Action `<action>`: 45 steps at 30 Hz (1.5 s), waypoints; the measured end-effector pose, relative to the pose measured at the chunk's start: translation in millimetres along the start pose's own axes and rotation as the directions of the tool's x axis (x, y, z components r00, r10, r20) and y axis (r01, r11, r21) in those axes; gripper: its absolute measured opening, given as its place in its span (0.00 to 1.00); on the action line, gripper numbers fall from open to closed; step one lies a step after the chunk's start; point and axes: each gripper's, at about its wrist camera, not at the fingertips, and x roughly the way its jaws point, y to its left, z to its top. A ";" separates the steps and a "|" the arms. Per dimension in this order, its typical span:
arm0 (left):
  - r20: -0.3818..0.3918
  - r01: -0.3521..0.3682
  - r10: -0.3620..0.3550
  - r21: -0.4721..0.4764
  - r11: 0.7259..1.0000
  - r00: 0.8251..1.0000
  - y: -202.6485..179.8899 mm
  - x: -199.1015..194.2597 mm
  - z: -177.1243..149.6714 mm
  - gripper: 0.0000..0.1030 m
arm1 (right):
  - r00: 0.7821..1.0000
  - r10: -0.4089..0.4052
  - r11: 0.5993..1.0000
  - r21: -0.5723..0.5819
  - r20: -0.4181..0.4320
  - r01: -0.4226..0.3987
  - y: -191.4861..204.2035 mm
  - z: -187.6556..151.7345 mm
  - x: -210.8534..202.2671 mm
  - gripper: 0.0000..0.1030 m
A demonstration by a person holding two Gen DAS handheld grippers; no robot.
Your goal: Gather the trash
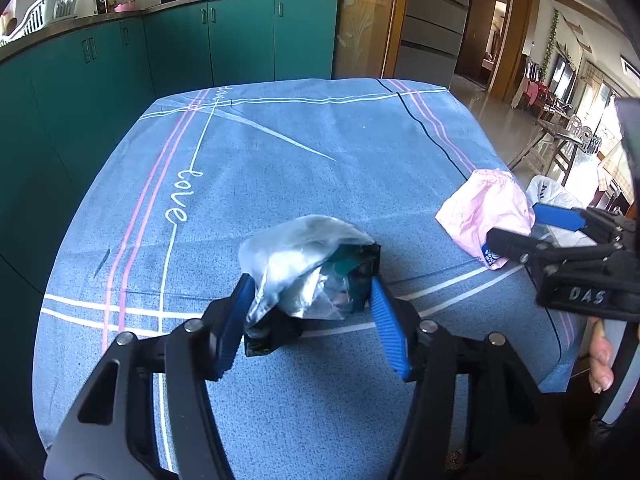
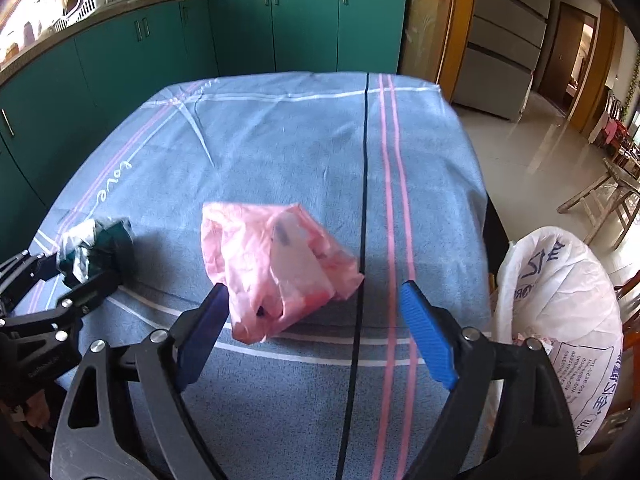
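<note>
A crumpled silver and dark green foil wrapper (image 1: 312,268) lies on the blue tablecloth (image 1: 280,160). My left gripper (image 1: 312,296) is open around it, a blue pad on each side, left pad touching the foil. The wrapper also shows in the right wrist view (image 2: 92,248), with the left gripper (image 2: 60,280) at it. A crumpled pink plastic bag (image 2: 276,264) lies near the table's right side. My right gripper (image 2: 316,300) is open, its pads on either side of the bag's near end. The pink bag (image 1: 488,212) and right gripper (image 1: 520,228) also show in the left wrist view.
A white trash bag (image 2: 560,320) stands open beside the table's right edge, also seen in the left wrist view (image 1: 552,196). Green kitchen cabinets (image 2: 240,28) run behind and left of the table. A tiled floor (image 2: 520,152) and wooden chairs lie to the right.
</note>
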 end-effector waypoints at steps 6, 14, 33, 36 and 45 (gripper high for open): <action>0.026 -0.017 0.017 -0.009 1.000 1.000 2.6 -7.2 0.3 0.58 | 0.999 0.050 0.999 -0.022 -0.016 -0.050 6.7 -2.9 5.8 0.37; 0.068 -0.025 0.027 -0.031 0.999 0.997 8.3 -21.3 5.2 0.57 | 0.998 0.061 0.998 -0.033 0.033 -0.060 7.0 -1.1 -10.7 0.29; 0.159 -0.023 0.009 0.087 0.996 0.987 -46.9 -58.9 27.9 0.57 | 0.975 -0.062 0.995 0.096 0.213 0.042 -73.4 -3.3 -83.7 0.28; 0.160 0.017 -0.037 0.127 0.992 0.986 -69.9 -58.5 36.0 0.57 | 0.964 -0.144 0.981 0.163 0.224 0.109 -108.9 -14.9 -97.9 0.28; 0.040 0.299 -0.330 0.330 0.895 0.943 -196.7 -28.8 60.8 0.57 | 0.917 -0.348 0.885 0.392 0.197 0.252 -214.0 -78.7 -142.7 0.28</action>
